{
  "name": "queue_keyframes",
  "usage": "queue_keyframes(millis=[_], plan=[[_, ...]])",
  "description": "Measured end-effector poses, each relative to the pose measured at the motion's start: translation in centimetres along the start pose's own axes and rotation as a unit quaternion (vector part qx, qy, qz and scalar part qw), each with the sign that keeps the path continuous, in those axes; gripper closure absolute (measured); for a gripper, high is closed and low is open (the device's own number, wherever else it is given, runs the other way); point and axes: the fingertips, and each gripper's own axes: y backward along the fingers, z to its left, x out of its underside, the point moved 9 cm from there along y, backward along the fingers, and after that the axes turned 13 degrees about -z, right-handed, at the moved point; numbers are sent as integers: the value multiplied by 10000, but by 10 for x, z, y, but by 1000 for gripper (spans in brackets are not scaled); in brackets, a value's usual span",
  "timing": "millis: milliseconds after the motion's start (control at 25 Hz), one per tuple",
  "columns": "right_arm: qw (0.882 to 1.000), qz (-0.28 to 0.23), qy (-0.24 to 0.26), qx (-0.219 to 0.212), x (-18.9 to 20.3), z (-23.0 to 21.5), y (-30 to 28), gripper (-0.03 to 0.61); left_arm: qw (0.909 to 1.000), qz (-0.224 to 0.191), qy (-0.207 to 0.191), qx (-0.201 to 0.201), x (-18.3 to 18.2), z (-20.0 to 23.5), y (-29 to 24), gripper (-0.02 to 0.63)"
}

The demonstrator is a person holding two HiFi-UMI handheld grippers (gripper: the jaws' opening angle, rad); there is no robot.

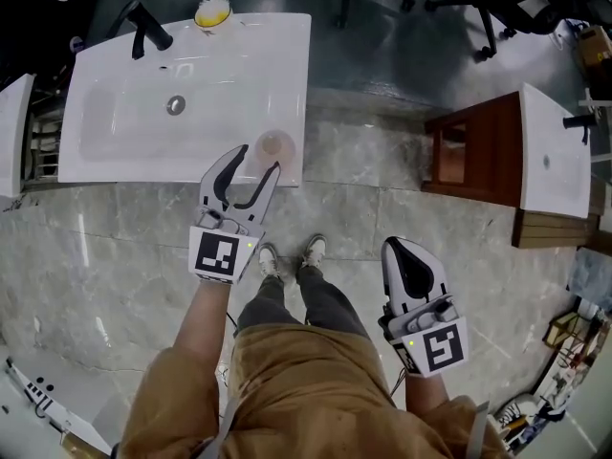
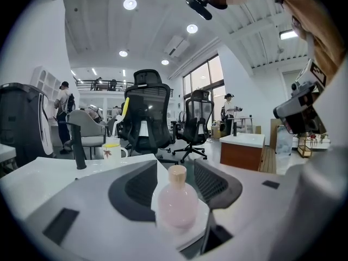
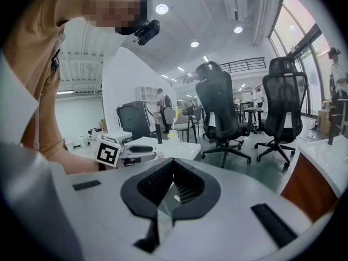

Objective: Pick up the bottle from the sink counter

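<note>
Small, likely light, slick and breakable, the round pink bottle [image 2: 176,206] stands at the near right corner of the sink desk [image 1: 287,75], untouched between the jaws of the released left tool [image 1: 256,161]; take it by its belly.

Bottle [image 1: 275,146] stands on the sink counter's [image 1: 289,65] near right corner.

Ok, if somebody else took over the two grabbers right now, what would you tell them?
Left gripper: open, with a jaw on each side of the pink bottle, not squeezing it.
Right gripper: shut, empty, held low and away from the sink.
Bottle: upright on the near right corner of the sink counter.
Done: left gripper is lined up on the bottle.
Left: close on the bottle and lift it off.
</note>
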Motion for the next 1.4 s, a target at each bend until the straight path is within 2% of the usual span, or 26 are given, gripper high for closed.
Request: queue_keyframes(millis=[480,1400], plan=[[9996,224,-86,112,20,-13,1,587,9999,29,129,23,29,1,-24,399],[9987,457,-207,82,42,-21,-2,586,9997,-222,-102,-43,49,-3,-45,388]])
